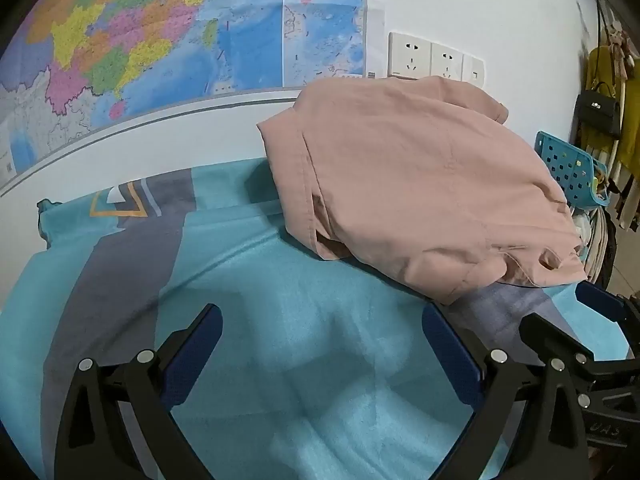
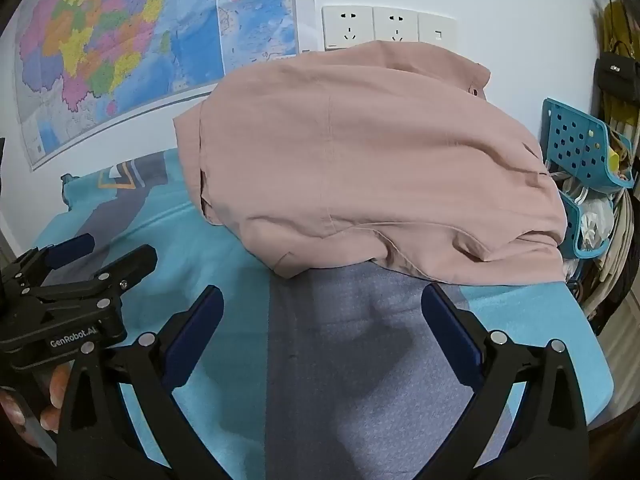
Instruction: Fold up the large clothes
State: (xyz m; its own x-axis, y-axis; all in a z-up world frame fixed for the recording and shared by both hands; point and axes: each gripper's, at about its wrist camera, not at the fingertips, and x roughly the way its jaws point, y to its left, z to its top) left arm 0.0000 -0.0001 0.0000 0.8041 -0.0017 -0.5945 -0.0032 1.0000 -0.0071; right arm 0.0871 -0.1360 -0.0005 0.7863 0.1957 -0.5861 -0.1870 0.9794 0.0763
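Note:
A folded pink garment (image 1: 420, 196) lies in a compact bundle on the teal and grey sheet (image 1: 240, 264), near the wall and toward the right side. It also shows in the right wrist view (image 2: 360, 168). My left gripper (image 1: 322, 320) is open and empty, held above the sheet just short of the garment's near edge. My right gripper (image 2: 322, 300) is open and empty, close to the garment's front edge. The left gripper also shows at the left of the right wrist view (image 2: 100, 252), and the right gripper at the right edge of the left wrist view (image 1: 576, 312).
A wall with a coloured map (image 1: 140, 40) and white sockets (image 1: 432, 58) stands behind the bed. A blue perforated basket (image 2: 580, 144) and hanging bags and clothes (image 1: 604, 108) are at the right. The sheet's right edge (image 2: 592, 344) drops off.

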